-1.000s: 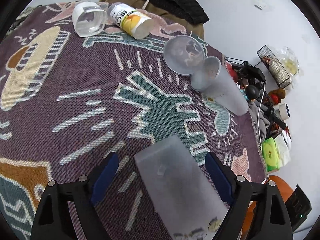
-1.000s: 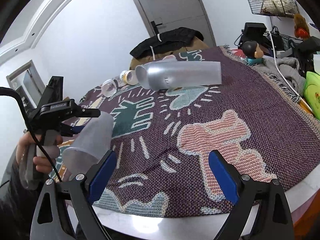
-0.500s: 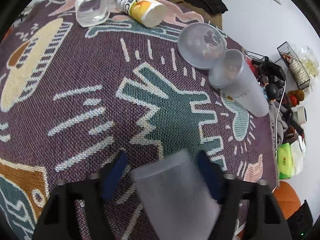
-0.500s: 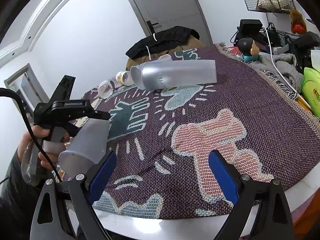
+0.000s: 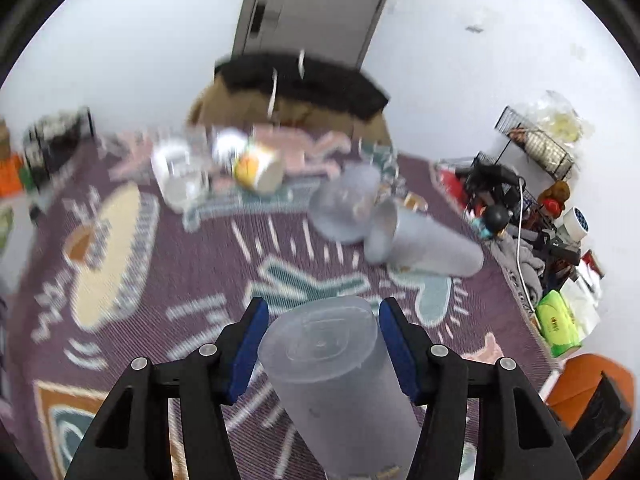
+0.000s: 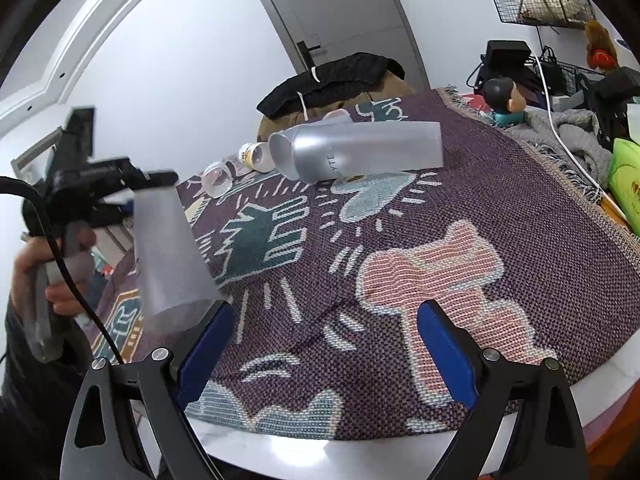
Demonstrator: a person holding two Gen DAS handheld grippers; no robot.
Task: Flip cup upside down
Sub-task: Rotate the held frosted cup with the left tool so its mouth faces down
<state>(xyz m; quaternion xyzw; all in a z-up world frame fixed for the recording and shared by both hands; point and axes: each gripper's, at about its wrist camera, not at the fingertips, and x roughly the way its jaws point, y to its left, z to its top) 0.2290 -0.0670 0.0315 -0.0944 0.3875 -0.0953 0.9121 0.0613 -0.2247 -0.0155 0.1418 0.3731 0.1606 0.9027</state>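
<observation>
My left gripper (image 5: 320, 336) is shut on a frosted plastic cup (image 5: 336, 376), its closed base toward the camera. In the right wrist view the same cup (image 6: 168, 256) hangs in the air above the table's left edge, base up and mouth down, slightly tilted, held by the left gripper (image 6: 132, 180). My right gripper (image 6: 320, 344) is open and empty, low over the patterned cloth near the front edge.
A tall frosted tumbler (image 6: 356, 150) lies on its side on the purple patterned cloth (image 6: 520, 208), with a second cup (image 5: 344, 208), a glass (image 5: 176, 176) and a small bottle (image 5: 256, 166) behind. Clutter (image 5: 520, 224) crowds the right edge. A chair with dark clothing (image 6: 332, 80) stands behind.
The left gripper has turned the cup from lying sideways with its mouth low to nearly upright with its base up and lifted it. The right gripper has barely moved.
</observation>
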